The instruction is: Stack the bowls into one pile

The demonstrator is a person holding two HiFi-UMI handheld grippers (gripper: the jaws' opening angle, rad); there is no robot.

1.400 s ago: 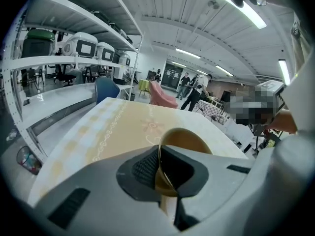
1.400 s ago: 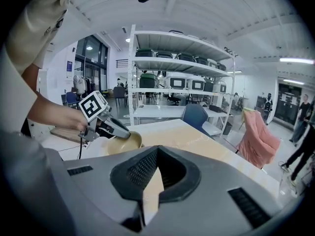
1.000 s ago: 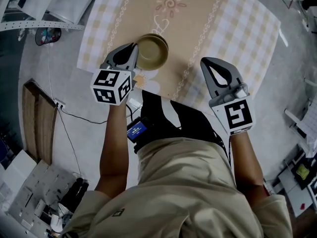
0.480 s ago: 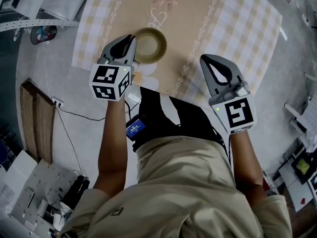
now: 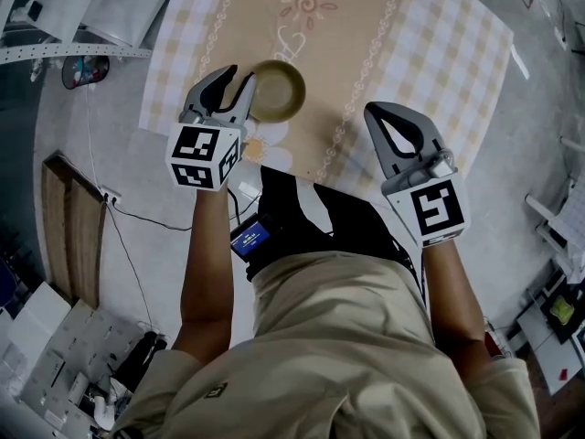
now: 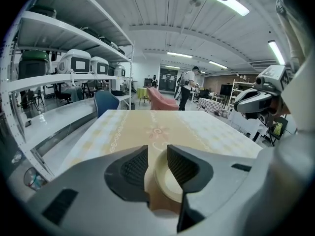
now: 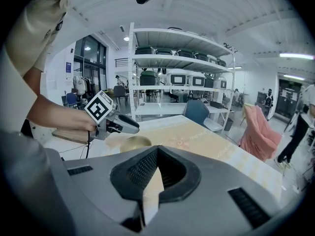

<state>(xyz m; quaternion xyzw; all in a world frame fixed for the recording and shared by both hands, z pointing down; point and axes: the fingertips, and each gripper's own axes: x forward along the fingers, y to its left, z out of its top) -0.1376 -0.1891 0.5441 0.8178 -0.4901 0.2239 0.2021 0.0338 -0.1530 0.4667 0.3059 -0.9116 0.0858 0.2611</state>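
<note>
A pale olive bowl, which looks like two nested ones, stands near the front edge of the beige and checked tablecloth. My left gripper is at its left rim, its jaws a little apart. In the left gripper view the bowl shows through the gap of the left gripper, and the pads do not press on it. My right gripper hangs over the table's front edge, well right of the bowl. Its jaws are shut on nothing. From there the bowl is seen ahead to the left.
White shelves with storage boxes run along the table's left side. A blue chair, a pink-draped chair and a standing person are beyond its far end. A wooden board and a cable lie on the floor.
The left gripper's jaws, closed at the bowl's rim before, now stand slightly apart, and the gripper has rolled a little. The bowl and the right gripper have stayed put.
</note>
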